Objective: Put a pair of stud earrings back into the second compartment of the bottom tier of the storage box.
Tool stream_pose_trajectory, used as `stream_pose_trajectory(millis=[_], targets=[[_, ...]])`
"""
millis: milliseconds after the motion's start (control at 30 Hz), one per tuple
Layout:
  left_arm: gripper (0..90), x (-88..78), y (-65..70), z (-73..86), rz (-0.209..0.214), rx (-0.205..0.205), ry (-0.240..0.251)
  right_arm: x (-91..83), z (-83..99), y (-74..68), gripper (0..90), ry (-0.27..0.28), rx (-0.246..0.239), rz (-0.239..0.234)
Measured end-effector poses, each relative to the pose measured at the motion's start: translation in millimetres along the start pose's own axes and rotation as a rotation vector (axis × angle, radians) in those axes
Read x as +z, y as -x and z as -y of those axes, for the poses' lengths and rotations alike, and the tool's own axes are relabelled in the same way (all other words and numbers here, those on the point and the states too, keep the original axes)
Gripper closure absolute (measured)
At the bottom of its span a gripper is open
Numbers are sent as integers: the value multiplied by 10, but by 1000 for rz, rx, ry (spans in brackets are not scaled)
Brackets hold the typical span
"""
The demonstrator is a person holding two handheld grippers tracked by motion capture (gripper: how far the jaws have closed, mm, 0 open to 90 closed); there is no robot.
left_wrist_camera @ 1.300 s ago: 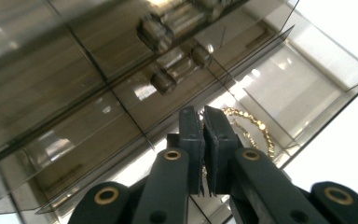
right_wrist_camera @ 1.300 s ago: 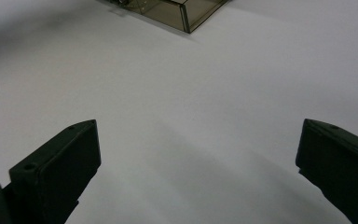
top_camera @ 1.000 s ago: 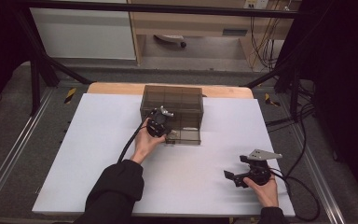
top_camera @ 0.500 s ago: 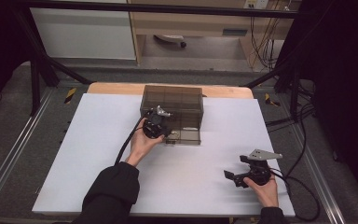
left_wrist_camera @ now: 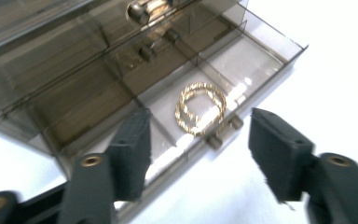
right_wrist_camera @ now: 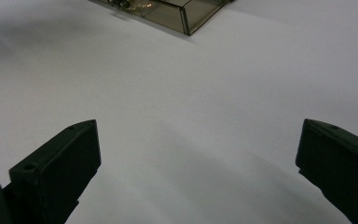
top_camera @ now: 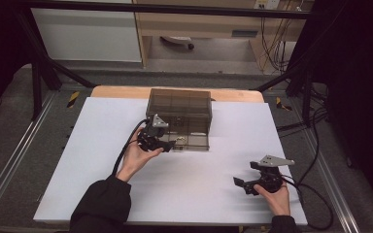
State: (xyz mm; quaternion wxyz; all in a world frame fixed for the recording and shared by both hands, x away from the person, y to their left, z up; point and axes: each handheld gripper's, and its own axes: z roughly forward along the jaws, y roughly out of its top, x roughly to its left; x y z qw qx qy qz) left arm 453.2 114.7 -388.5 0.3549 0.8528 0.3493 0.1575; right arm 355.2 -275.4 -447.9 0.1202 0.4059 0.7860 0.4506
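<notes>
Drawn back since a second ago: left tongs (top_camera: 167, 144) off the front of the smoky box (top_camera: 179, 119), toward the near left of the table (top_camera: 97, 160), jaws just been opening and now standing partly apart with nothing between them. Left hand (top_camera: 137, 156) stretched forward from a dark sleeve (top_camera: 99, 206), palm under the tool, cable looping off its left side, jaws aimed across at the pulled-out drawer (left_wrist_camera: 242, 70). Seen along the left tongs (left_wrist_camera: 198, 161): gold bracelet (left_wrist_camera: 200, 108) lying flat in a middle compartment of that drawer, coiled into a double ring, no long axis to speak of, just behind the drawer's front wall and ahead of the two pads, clear of both. Box with its long side parallel to the far edge of the table, drawer poking out toward the person. Right tongs (top_camera: 253, 184) unmoved, resting low on the near right of the table, well apart from the box, right hand (top_camera: 274, 196) wrapped around from behind, grey plate on top; jaws wide apart and empty in the right gripper view (right_wrist_camera: 198, 172), pointing over bare white surface toward a corner of the box.
</notes>
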Motion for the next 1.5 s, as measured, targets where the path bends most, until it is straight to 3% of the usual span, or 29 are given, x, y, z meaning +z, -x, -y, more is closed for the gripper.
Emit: stream_pose_trajectory(millis=[200,567,800,1133,1500], targets=[[244,-182,-30,184,18,-20,14,-4,-2,1,6,2,1,-1],[79,-459,-215,611,-2,-59,49,-4,-1,1,6,3,-1,-2],[64,-625,-330,935,-9,-95,70,-4,2,-3,6,1,2,0],[50,-810,-479,1358,-46,-99,92,-2,5,-3,5,-5,3,3],[46,-897,-570,1610,-54,-118,92,4,9,-11,6,-6,7,-3]])
